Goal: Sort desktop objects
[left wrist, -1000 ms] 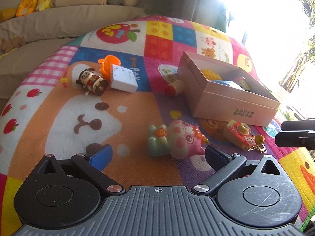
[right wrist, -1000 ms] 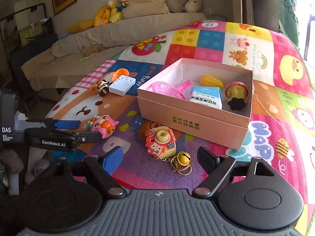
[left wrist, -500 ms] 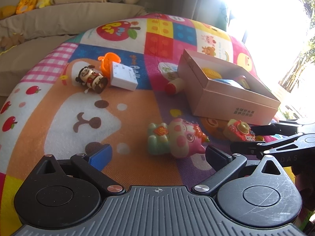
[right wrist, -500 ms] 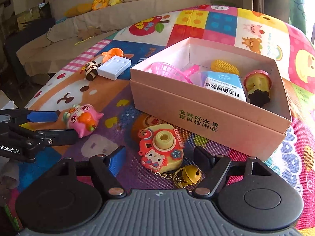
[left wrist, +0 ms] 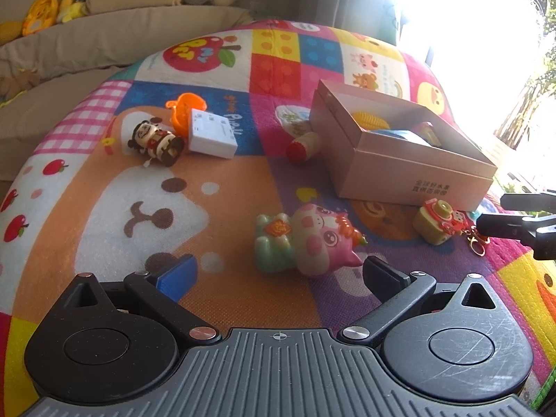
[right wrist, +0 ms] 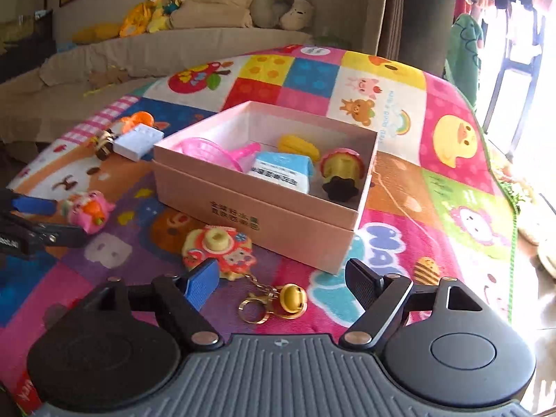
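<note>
A pink cardboard box (right wrist: 253, 215) (left wrist: 410, 170) stands on the colourful play mat; in it lie a pink strainer (right wrist: 212, 153), a blue carton (right wrist: 281, 170), a yellow corn toy (right wrist: 299, 146) and a yellow-pink toy (right wrist: 342, 170). My right gripper (right wrist: 281, 278) is open; the toy camera keychain (right wrist: 219, 248) (left wrist: 438, 220) lies by its left finger, its gold bell (right wrist: 292, 299) between the fingers. My left gripper (left wrist: 278, 274) is open, just short of the pink pig toy (left wrist: 312, 239) (right wrist: 88, 208).
A doll figure (left wrist: 156, 142), a white box (left wrist: 212, 133), an orange toy (left wrist: 184, 111) and a red-tipped toy (left wrist: 305, 146) lie on the mat left of the box. A sofa with plush toys (right wrist: 156, 14) is behind. Bright window at right.
My right gripper has moved forward and right, so the camera toy now sits by its left finger. My left gripper has crept a little closer to the pig.
</note>
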`<state>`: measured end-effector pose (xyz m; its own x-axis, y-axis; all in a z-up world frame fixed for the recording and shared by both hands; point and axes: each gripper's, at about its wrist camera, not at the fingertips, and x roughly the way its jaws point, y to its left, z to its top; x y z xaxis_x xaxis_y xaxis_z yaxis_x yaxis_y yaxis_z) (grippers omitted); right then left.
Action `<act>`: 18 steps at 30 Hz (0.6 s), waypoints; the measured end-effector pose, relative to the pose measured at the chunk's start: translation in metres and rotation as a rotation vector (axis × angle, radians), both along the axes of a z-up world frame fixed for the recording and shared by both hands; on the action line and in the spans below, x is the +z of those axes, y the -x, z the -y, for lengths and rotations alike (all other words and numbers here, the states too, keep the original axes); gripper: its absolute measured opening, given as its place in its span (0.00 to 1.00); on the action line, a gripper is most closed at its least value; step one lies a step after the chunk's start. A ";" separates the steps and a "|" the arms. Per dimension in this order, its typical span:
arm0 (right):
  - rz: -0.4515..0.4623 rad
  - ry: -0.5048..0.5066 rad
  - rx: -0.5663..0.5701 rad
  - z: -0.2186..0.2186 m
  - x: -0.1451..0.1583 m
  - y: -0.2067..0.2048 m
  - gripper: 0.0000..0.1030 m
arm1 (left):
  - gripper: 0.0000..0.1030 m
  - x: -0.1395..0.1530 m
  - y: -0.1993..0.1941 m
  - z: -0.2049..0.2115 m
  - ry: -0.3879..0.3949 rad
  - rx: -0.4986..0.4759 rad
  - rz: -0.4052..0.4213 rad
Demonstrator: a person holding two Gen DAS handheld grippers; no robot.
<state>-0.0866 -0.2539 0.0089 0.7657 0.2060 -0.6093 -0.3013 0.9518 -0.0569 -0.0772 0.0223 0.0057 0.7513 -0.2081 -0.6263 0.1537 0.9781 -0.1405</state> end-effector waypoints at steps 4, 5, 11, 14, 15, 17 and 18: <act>-0.085 -0.135 -0.004 -0.019 -0.003 -0.018 0.86 | 1.00 0.000 0.001 -0.001 0.006 0.001 0.001; -0.090 -0.130 -0.015 -0.025 -0.006 -0.022 0.86 | 1.00 0.000 0.001 -0.002 0.010 0.001 0.001; -0.112 -0.079 -0.009 -0.048 -0.025 -0.036 0.86 | 1.00 0.000 0.001 -0.003 0.017 0.002 0.001; -0.118 -0.080 -0.005 -0.050 -0.029 -0.038 0.81 | 1.00 0.001 0.000 -0.004 0.022 0.000 0.000; -0.111 -0.077 0.001 -0.050 -0.028 -0.037 0.73 | 1.00 0.001 0.000 -0.003 0.021 -0.001 -0.001; -0.096 -0.065 0.006 -0.050 -0.027 -0.035 0.60 | 1.00 0.001 -0.001 -0.002 0.017 -0.008 -0.002; -0.088 -0.055 0.003 -0.050 -0.027 -0.034 0.59 | 1.00 0.001 -0.002 -0.001 0.013 -0.016 -0.004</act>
